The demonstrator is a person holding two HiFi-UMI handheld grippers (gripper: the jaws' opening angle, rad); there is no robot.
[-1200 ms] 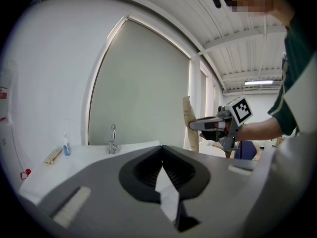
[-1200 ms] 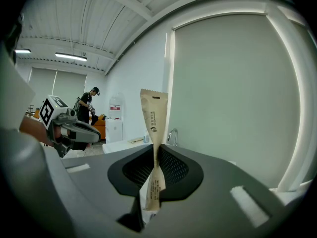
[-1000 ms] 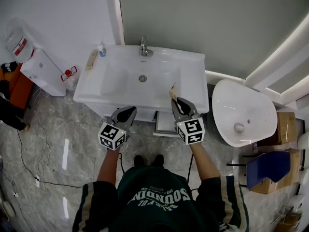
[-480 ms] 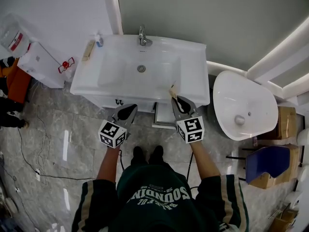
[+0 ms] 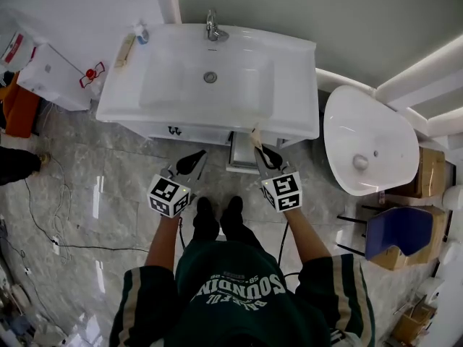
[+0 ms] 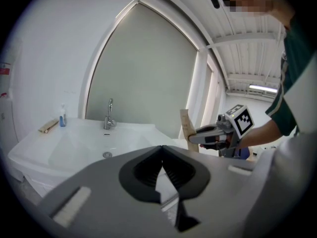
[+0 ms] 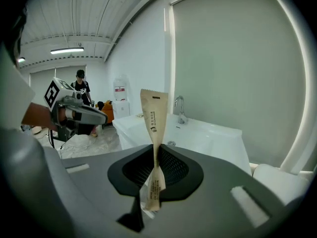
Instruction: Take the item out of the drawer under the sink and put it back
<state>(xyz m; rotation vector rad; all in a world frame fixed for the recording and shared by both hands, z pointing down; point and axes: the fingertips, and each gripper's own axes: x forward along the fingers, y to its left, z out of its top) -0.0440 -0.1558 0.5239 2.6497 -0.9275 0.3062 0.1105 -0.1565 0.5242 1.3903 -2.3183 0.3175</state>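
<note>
The right gripper (image 5: 257, 150) is clenching a long, narrow tan paper sachet (image 7: 154, 123) between its 2 jaws, pinching it low down so that most of it is sticking upright above the tips. In the head view the sachet (image 5: 255, 134) is hovering at the front edge of the white rectangular ceramic washbasin (image 5: 289, 85), just above a white drawer (image 5: 241, 157) that is standing pulled out beneath it. The left gripper (image 5: 195, 159) is hanging to the left of the drawer, over the grey marble-pattern floor (image 5: 108, 194), its 2 jaws pressing together with nothing between them. A chrome tap (image 5: 211, 26) is standing at the basin's back rim, and a white oval toilet lid (image 5: 369, 139) is lying to the right.
</note>
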